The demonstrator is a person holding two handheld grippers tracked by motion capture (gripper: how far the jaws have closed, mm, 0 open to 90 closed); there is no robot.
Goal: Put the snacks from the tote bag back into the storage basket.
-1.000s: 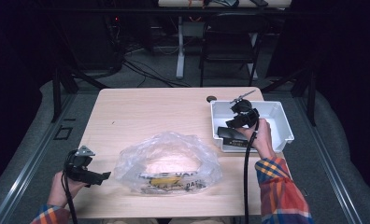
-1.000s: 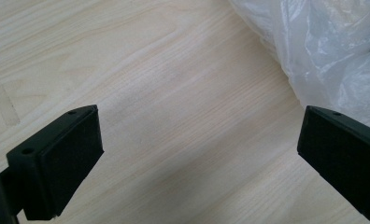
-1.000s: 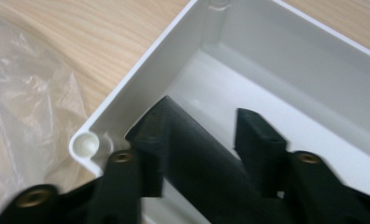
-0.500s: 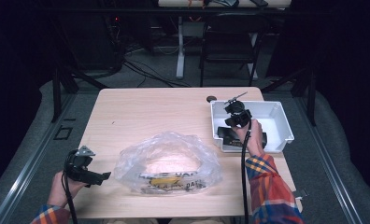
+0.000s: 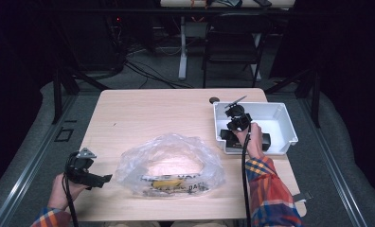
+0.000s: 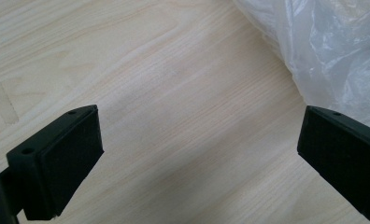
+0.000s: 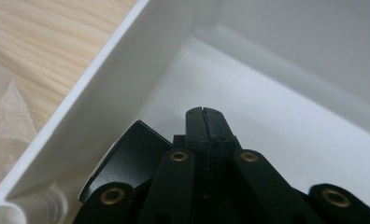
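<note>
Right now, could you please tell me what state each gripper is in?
Left gripper: open, nothing between its jaws, over the table beside the plastic bag.
Right gripper: shut, jaws together inside the white bin; no thing visible between them.

bin wall (image 5: 222, 124) blocks right | plastic bag (image 5: 171, 165) mid-table | far table (image 5: 152, 113) free

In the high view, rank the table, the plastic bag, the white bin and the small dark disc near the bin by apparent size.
1. Table
2. Plastic bag
3. White bin, somewhat smaller than the bag, though it lies farther from the camera
4. Dark disc, by far the smallest
</note>
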